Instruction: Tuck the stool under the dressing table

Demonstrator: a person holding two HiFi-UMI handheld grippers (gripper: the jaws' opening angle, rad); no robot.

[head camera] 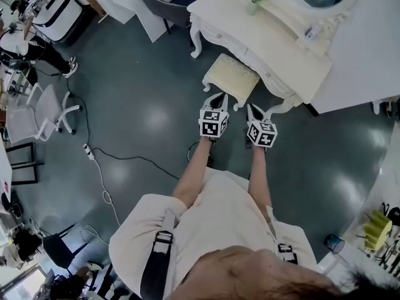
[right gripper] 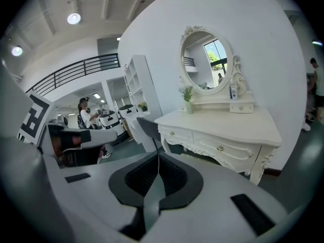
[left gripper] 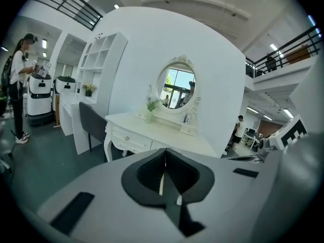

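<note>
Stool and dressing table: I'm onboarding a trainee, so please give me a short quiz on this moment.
1. True or false: the left gripper and right gripper both have their jaws together, holding nothing.
2. Where is the stool? A: on a shelf. B: on the floor before the dressing table, seat mostly uncovered. C: tipped on its side.
3. Fill in: an oval ____ stands on the dressing table.
Key: 1 true; 2 B; 3 mirror.
</note>
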